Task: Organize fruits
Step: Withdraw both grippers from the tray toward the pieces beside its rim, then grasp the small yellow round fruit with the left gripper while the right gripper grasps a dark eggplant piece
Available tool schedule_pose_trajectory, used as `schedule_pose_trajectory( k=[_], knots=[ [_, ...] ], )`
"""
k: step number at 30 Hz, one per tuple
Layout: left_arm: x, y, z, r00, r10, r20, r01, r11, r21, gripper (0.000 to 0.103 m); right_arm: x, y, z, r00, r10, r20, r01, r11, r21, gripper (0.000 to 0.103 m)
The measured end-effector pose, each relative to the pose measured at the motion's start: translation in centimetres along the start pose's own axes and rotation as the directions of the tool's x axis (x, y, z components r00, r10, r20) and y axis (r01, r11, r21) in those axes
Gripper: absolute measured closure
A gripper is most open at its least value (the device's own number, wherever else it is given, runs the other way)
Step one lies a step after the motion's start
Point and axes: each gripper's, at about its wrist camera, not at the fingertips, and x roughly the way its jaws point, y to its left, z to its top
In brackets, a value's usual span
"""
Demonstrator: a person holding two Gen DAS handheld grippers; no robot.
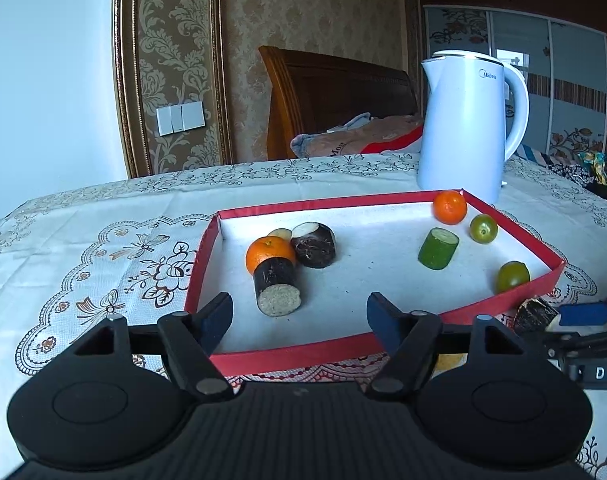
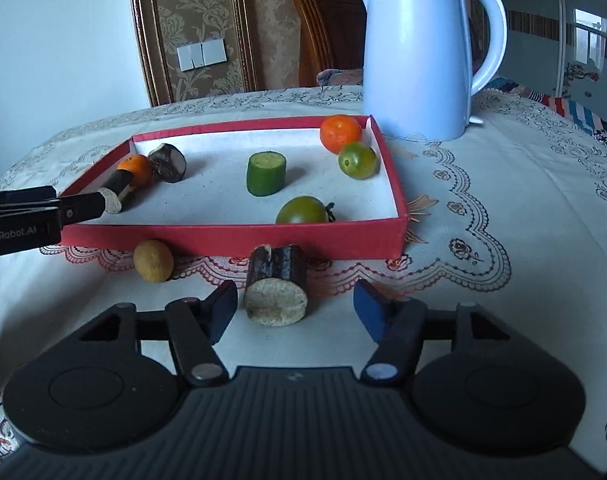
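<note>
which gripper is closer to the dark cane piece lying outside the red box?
Right. The right gripper brackets the cane piece, jaws open. The left gripper sits over the box's near edge.

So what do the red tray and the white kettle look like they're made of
The red tray looks like cardboard: thin, straight folded walls, matte red outside, white and slightly grainy inside, probably a gift box lid or base. The white kettle looks like smooth, semi-gloss plastic, with soft highlights and a moulded handle; whether there is metal inside cannot be seen.
</note>
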Motion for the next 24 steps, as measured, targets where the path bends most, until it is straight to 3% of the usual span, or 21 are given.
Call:
schedule_pose_trajectory(
  k=[3,9,16,24],
  knots=[
    [-0.3,-0.3,-0.2,1.0,-0.011,0.004,0.011,1.0,0.015,0.029,0.0,-0.2,-0.1,1.0,0.004,0.006,-0.004,1.0,0.014,0.05],
    [-0.9,-1.4,-0.8,1.0,-0.031,0.002,0.031,0.997,0.071,0.029,-0.1,-0.5,-0.1,1.0,0.006,0.014,-0.006,1.0,0.026,0.052],
    [-1.1,-2.5,-1.2,0.992,-0.116,-0.058,0.119,0.991,0.057,0.029,-0.7,-0.9,-0.2,0.998,-0.025,0.053,0.022,0.998,0.056,0.055],
    [-0.6,-3.9,-1.3,0.992,-0.096,-0.076,0.101,0.993,0.066,0.023,-0.4,-1.0,-0.1,0.999,-0.019,0.033,0.017,0.998,0.059,0.054]
  ],
)
